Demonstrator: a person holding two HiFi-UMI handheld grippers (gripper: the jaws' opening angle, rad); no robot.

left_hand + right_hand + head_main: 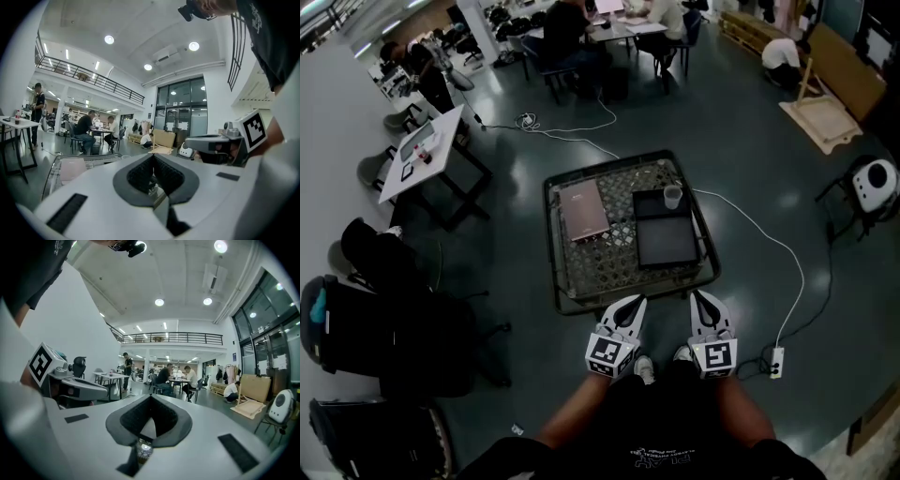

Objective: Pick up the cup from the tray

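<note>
A small pale cup (672, 196) stands upright at the far right corner of the upper black tray (661, 206), on a low wire-mesh table (591, 267). A second black tray (667, 244) lies just in front of it. Both grippers hover near my body, short of the table's near edge and well apart from the cup. My left gripper (635, 302) has its jaws together with nothing between them (153, 158). My right gripper (698, 297) is likewise shut and empty (150, 397). Neither gripper view shows the cup clearly.
A brown flat notebook-like slab (583, 210) lies on the table's left half. A white cable (769, 239) runs across the floor to a power strip (776, 362) at my right. Black chairs (384, 319) stand at the left, a white table (427, 150) beyond. People sit at far desks.
</note>
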